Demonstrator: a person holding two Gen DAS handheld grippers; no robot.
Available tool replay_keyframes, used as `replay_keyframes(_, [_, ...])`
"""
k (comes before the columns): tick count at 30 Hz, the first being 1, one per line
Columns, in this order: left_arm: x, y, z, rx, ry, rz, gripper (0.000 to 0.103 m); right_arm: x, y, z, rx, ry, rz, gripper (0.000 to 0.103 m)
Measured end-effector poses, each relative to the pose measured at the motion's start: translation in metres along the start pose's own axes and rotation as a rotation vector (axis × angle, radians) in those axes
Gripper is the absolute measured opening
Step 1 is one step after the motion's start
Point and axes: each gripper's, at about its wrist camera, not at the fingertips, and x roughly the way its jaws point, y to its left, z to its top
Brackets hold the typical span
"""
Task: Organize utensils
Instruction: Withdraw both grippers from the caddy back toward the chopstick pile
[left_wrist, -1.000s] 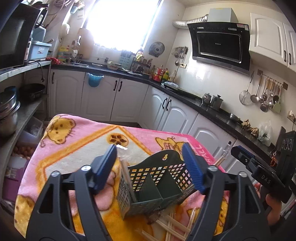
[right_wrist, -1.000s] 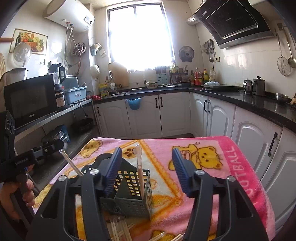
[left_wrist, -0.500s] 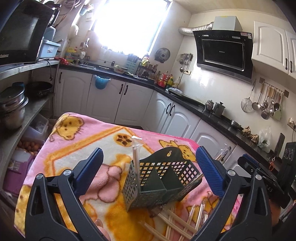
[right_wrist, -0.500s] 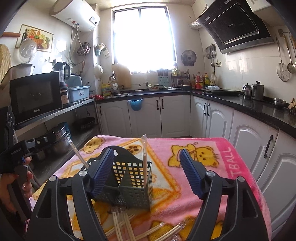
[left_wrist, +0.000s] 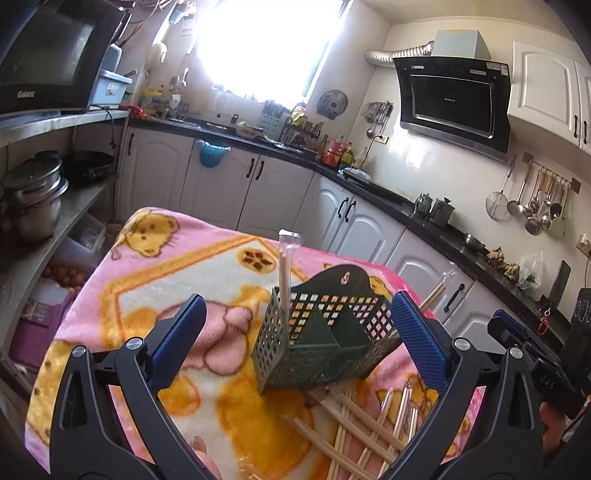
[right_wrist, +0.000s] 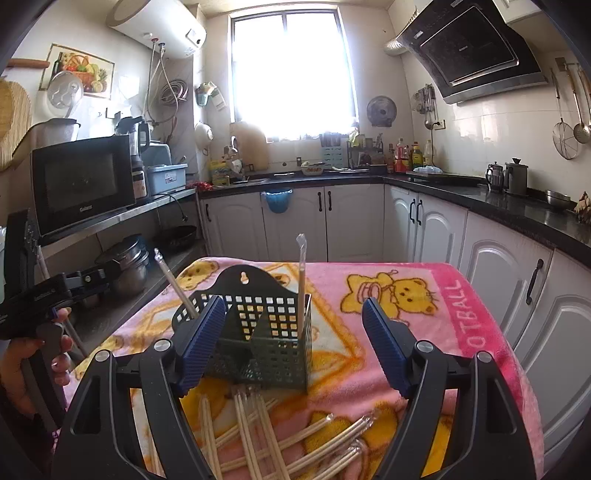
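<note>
Counted: one dark green perforated utensil caddy (right_wrist: 258, 343) on the pink cartoon-bear blanket (right_wrist: 436, 314), split into compartments by inner dividers whose exact number could not be made out. Standing in the caddy: two wrapped chopstick pairs, one upright (right_wrist: 301, 291) at its right corner as seen from the right wrist, the other leaning out (right_wrist: 177, 288) at its left end. Lying loose on the blanket just in front of the caddy: a jumbled heap of wrapped chopsticks (right_wrist: 280, 432), overlapping, partly hidden behind the gripper frames and cut off by the bottom edge, so not countable. Two grippers seen, both bare-jawed. Left gripper (left_wrist: 295, 339) spread about as wide as it went, jaws recently opened, straddling the caddy without pressing on it; right pad close beside the caddy's right end, contact not clear. Right gripper (right_wrist: 291, 347) parted wide too, jaws recently opened further, nothing clamped; left pad overlapping the caddy's near left side, the right pad well clear of it. Beside the caddy to the left, only part of a hand (right_wrist: 22, 369) visible on the other tool's handle.
</note>
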Motion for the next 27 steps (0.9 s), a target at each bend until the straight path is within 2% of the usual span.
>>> replay_keyframes(16, [0.014,0.001,-0.036,-0.006,0.1,0.006,0.092,-0.008,0.006,-0.027,-0.01,0.062,0.011,0.074])
replay_keyframes(27, [0.034,-0.008,-0.062,0.016,0.194,0.0,0.092,-0.012,0.003,-0.068,0.001,0.16,0.016,0.074])
